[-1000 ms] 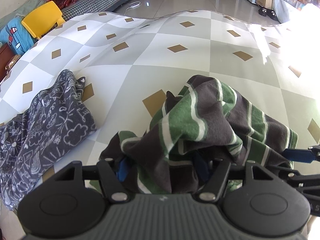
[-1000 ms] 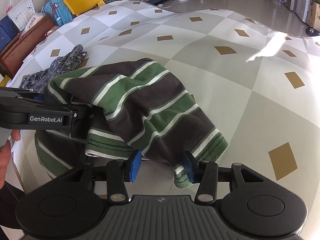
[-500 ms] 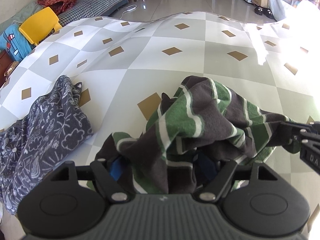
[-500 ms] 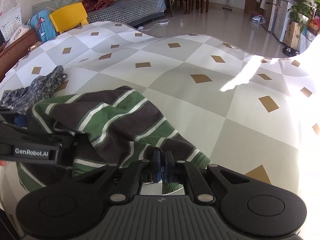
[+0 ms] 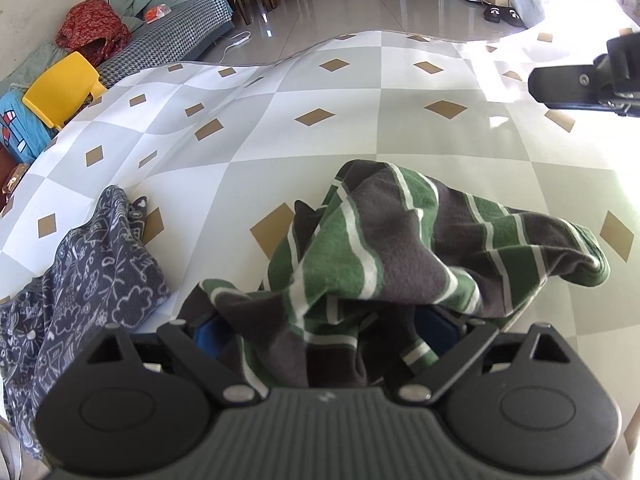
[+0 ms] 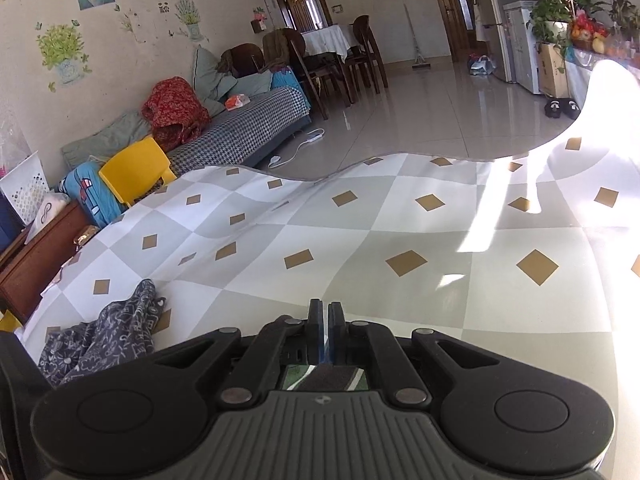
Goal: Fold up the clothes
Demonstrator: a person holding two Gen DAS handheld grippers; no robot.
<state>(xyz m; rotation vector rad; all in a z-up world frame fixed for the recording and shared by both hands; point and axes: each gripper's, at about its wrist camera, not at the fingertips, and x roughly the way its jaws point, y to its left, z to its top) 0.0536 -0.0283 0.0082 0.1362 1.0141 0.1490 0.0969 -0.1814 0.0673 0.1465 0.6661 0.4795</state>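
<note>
Containers: one white perforated plastic basket [image 6: 25, 194] at the left edge of the right wrist view, off the tabletop; contents not visible.

Task item: green, grey and white striped knit garment [image 5: 400, 256] lies bunched at lower centre of the left wrist view, on the checked grey-and-white tablecloth with gold diamonds [image 5: 360, 128]. One end trails toward the lower right of that frame. A dark blue garment with white doodle print [image 5: 92, 280] lies crumpled at lower left, just beside the striped one, not clearly touching it.

Edges and room: the far cloth edge runs wavy across the upper part of both views, with tiled floor beyond. The cloth between the garments and that edge is bare across the centre and right of both frames. Strong sun glare covers the upper right.

Fingers: my left gripper [image 5: 320, 330] has its blue-padded fingers [image 5: 208, 330] wide apart, with striped fabric heaped between and over them; not pinching it. My right gripper [image 6: 324, 330] has its fingers pressed together. A strip of striped fabric shows just behind the pads, low in frame; whether it is actually pinched, I cannot tell. In the left wrist view the right gripper appears at upper right, raised above the tabletop.
</note>
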